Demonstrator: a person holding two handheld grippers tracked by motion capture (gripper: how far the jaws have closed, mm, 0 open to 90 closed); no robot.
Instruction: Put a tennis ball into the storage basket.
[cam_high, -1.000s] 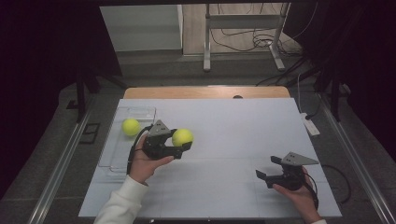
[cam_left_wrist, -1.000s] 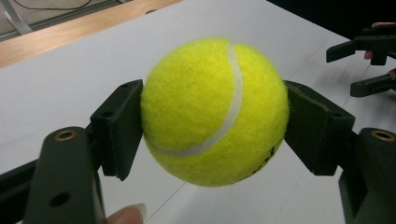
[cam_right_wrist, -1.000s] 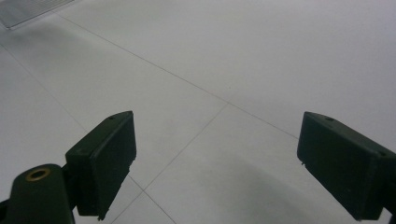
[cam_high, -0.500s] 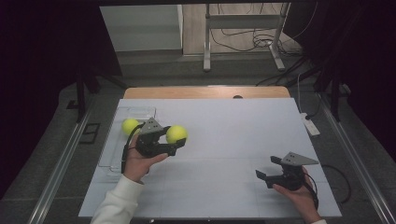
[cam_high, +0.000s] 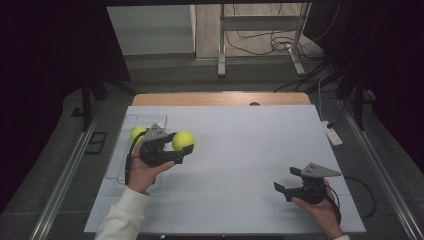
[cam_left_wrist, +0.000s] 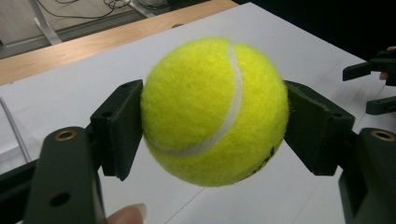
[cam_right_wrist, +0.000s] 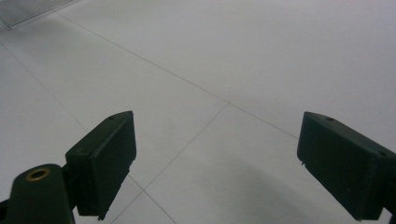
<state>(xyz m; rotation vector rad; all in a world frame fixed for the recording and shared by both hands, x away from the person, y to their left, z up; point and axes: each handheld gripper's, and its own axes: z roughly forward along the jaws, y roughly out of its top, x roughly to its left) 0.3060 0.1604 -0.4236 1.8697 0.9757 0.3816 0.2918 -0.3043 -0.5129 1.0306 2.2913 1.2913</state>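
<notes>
A yellow tennis ball (cam_high: 183, 140) (cam_left_wrist: 205, 107) is clamped between the black jaws of my left gripper (cam_high: 184, 144) (cam_left_wrist: 215, 123), held above the white table cover just right of a clear tray (cam_high: 113, 159). A second tennis ball (cam_high: 136, 133) lies in that tray, partly behind the gripper's grey plate. My right gripper (cam_high: 286, 179) (cam_right_wrist: 229, 163) rests low over the cover at the front right, its jaws wide open with nothing between them. Its jaws also appear at the right edge of the left gripper view as the right gripper (cam_left_wrist: 373, 86).
The white cover (cam_high: 240, 150) spans the table, with a strip of bare wood (cam_high: 220, 98) along the far edge. A white power strip (cam_high: 332, 135) lies off the right side. A metal stand (cam_high: 260, 30) and cables sit on the floor beyond.
My left gripper has drifted a little to the left with the ball, closer to the tray. The right gripper has stayed put.
</notes>
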